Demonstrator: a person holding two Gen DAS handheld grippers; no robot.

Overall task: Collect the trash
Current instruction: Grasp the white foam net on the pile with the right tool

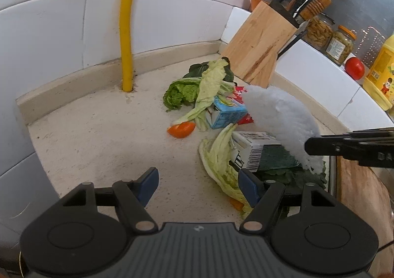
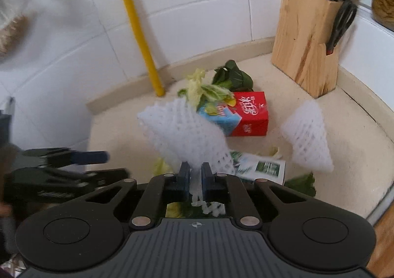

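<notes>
Right gripper (image 2: 195,177): fingers clamped on white foam net (image 2: 187,135) (lifted off table (image 2: 357,145)). Left gripper (image 1: 197,186): fingers apart, empty, over cabbage leaf (image 1: 216,159).

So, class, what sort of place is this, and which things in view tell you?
Most likely a home kitchen counter: a wooden knife block, jars on the tiled ledge, and vegetable scraps.

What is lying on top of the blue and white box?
Pale cabbage leaves drape over the blue and white box. Behind it sits a red carton, partly hidden. The foam net held by the right gripper covers the box's near corner in the right view.
</notes>
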